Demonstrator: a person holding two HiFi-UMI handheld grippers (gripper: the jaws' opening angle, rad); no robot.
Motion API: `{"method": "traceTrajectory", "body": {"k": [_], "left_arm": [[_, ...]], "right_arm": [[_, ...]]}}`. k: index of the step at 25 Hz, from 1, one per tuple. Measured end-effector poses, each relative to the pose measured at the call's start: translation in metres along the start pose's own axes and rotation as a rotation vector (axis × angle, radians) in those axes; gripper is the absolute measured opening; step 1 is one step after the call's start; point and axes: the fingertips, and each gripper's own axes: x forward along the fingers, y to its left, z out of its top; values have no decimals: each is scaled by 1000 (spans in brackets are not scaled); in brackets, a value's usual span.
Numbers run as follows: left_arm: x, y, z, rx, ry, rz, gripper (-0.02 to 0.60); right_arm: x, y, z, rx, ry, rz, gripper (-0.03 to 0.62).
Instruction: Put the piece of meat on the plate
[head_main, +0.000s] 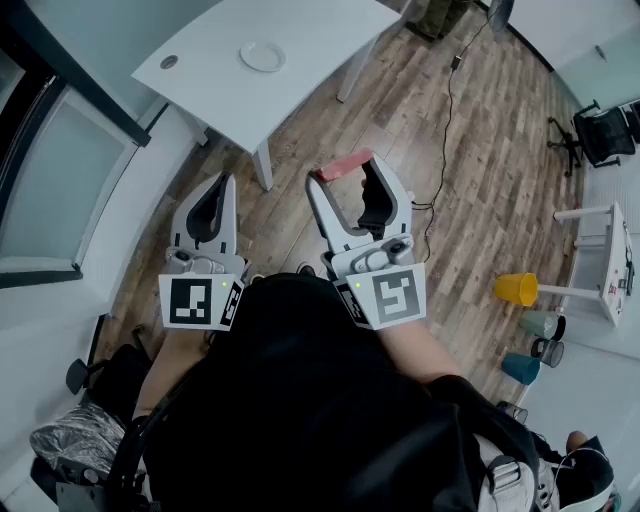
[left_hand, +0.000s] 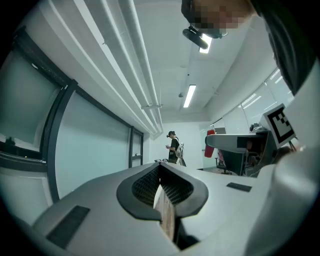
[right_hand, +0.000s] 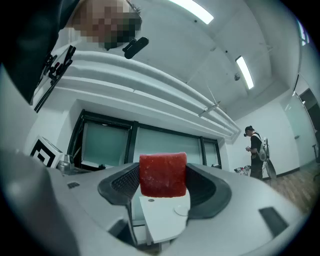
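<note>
Nearest the camera, both grippers were held out in front of a dark-clothed body, side by side over the wooden floor (head_main: 480, 170). The left gripper (head_main: 226, 180) had its jaws pressed together with nothing between them. The right gripper (head_main: 346, 168) stood with its jaws spread wide, their tips clamped on either side of the piece of meat (right_hand: 162, 174), a red, roughly square slab held up in the air at the far end of the jaws. The meat hung well short of the white counter (head_main: 330, 30), over bare floor.

Farther on, the counter stood on pale legs, and the small white plate (head_main: 263, 56) lay on its top, with nothing on it. A dark cable (head_main: 447, 110) trailed across the floor to the right of the counter, and a yellow cup (head_main: 516, 289) lay on its side off to the right. Far across the room, a person (right_hand: 256, 150) stood by a wall.
</note>
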Motion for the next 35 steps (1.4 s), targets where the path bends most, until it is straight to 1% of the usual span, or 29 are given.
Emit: {"method": "traceTrajectory", "body": {"k": [5,9,14,16,19,21,24,29,32,35], "left_arm": [[13,-13,-4,2,12,9,2],[24,-32,-8,33,30,16,2],[32,-40,-16,45,42,61,2],[38,-40,-20,46,61,55,2],[48,-37,-23,57,71,25,2],[60,-28,-29,49,73,6,2],[86,-3,-43,15,80,-6,2],[143,44,-59,-72,68,-68,2],[175,77,-62,-84,66,-100,2],[207,112,-62,-91,59,-113,2]], "right_arm": [[-3,-17,0,29,-12,14,288],[-11,-34,5,87,-57,40,288],[-8,-51,-9,123,-43,67,288],[-1,-56,-15,137,-31,74,288],[13,-56,-24,156,-19,84,288],[30,-57,-35,156,-5,84,288],[64,-59,-53,144,32,80,288],[131,-66,-78,107,101,80,288],[176,-68,-84,99,99,78,288],[219,-70,-88,93,102,67,288]]}}
